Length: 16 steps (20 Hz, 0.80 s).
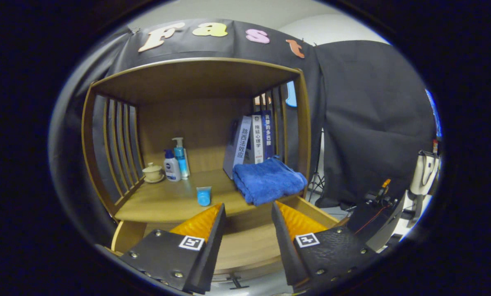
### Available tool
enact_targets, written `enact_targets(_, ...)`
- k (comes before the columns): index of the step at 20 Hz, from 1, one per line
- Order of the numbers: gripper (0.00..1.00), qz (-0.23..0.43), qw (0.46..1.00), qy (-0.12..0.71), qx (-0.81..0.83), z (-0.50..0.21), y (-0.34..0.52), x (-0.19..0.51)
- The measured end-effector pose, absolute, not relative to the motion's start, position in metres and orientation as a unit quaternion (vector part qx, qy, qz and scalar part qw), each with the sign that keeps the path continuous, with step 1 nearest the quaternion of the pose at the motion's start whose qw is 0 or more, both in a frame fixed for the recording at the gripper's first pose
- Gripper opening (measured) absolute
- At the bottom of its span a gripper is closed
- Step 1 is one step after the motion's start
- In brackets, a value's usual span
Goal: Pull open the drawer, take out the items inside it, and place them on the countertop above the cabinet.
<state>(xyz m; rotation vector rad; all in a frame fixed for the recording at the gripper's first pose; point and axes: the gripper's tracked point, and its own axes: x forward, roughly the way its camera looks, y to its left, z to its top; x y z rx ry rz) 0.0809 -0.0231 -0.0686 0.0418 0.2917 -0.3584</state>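
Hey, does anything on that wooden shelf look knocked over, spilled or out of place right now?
Mostly tidy. The books lean to one side instead of standing straight, and the blue towel overhangs the countertop edge above the open drawer. No spills. The gripper is open, holding nothing.

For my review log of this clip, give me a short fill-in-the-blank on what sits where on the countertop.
1. The gripper has its fingers ____, holding nothing.
2. The folded towel lies in front of the upright ____.
3. The small blue cup stands on the countertop, just ahead of the ____.
4. The drawer below is pulled ____.

Missing: open; books; fingers; open
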Motion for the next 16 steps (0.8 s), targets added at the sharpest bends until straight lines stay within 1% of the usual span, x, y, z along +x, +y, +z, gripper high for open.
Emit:
enact_targets(3, 0.66, -0.189, 0.968, 0.165, 0.013, -0.093, -0.026, 0.062)
enact_targets(5, 0.66, -0.182, 0.968, 0.175, 0.008, -0.108, -0.022, 0.056)
enact_targets(11, 0.66, -0.139, 0.971, 0.195, -0.015, -0.135, -0.006, 0.033)
enact_targets(16, 0.66, -0.091, 0.976, 0.197, -0.006, -0.159, 0.014, 0.006)
